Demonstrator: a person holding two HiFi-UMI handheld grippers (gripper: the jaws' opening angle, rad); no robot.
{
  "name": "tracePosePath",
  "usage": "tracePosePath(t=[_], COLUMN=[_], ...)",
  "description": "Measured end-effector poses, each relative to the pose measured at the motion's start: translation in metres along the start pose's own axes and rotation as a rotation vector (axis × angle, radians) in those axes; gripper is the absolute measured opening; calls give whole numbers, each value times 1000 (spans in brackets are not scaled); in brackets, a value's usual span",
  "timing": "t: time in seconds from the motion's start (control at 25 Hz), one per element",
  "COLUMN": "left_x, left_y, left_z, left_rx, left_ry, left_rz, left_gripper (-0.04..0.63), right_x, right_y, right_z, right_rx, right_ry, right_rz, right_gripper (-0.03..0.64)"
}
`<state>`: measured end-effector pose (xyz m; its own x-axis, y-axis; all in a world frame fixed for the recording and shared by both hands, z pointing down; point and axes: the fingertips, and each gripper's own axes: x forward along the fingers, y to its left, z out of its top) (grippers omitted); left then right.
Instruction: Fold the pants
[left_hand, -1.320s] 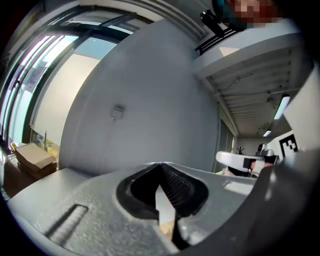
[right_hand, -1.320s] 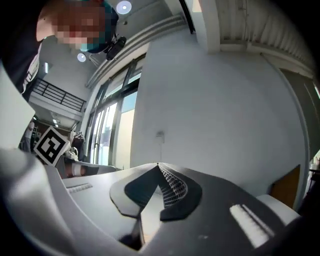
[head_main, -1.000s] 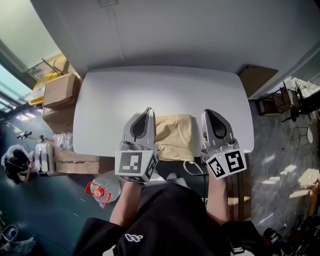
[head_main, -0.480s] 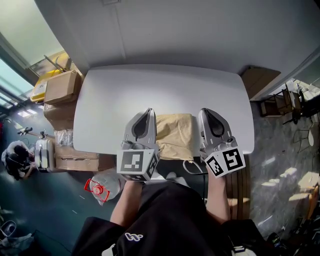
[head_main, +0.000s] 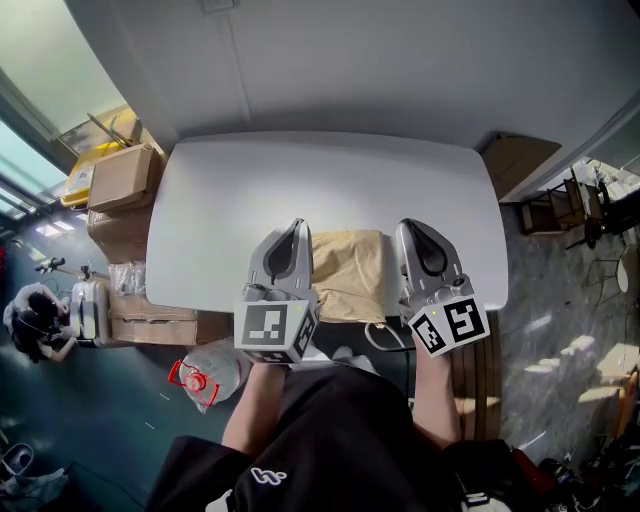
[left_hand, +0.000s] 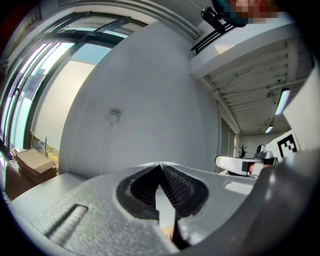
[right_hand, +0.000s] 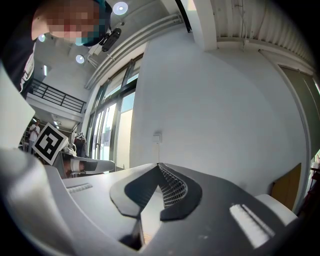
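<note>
The tan pants (head_main: 348, 272) lie folded into a small rectangle at the near edge of the white table (head_main: 320, 175). My left gripper (head_main: 296, 226) hovers just left of the pants, jaws together, nothing in them. My right gripper (head_main: 408, 226) hovers just right of the pants, likewise shut and empty. In the left gripper view the left gripper (left_hand: 160, 164) has its tips meeting, with a sliver of tan cloth (left_hand: 167, 232) below them. The right gripper view shows the right gripper (right_hand: 158, 165) with its tips closed against the white wall.
Cardboard boxes (head_main: 122, 180) are stacked on the floor left of the table. A large water bottle (head_main: 205, 375) sits by the person's left leg. A brown board (head_main: 515, 155) leans at the table's far right corner. A white cable (head_main: 383, 335) hangs under the near edge.
</note>
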<state>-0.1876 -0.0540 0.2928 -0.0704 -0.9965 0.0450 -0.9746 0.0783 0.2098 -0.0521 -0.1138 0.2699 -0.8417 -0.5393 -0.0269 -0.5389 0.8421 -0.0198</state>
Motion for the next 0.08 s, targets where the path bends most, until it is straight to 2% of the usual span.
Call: tracePosePath(t=[0.08], left_x=[2], left_y=[-2], left_z=[0], left_rx=[11], left_ry=[-30], left_rz=[-18], left_gripper=[2], right_x=[-1], right_y=[-2], right_z=[0], right_rx=[1], right_ry=[0], right_rz=[-3], right_gripper=[6])
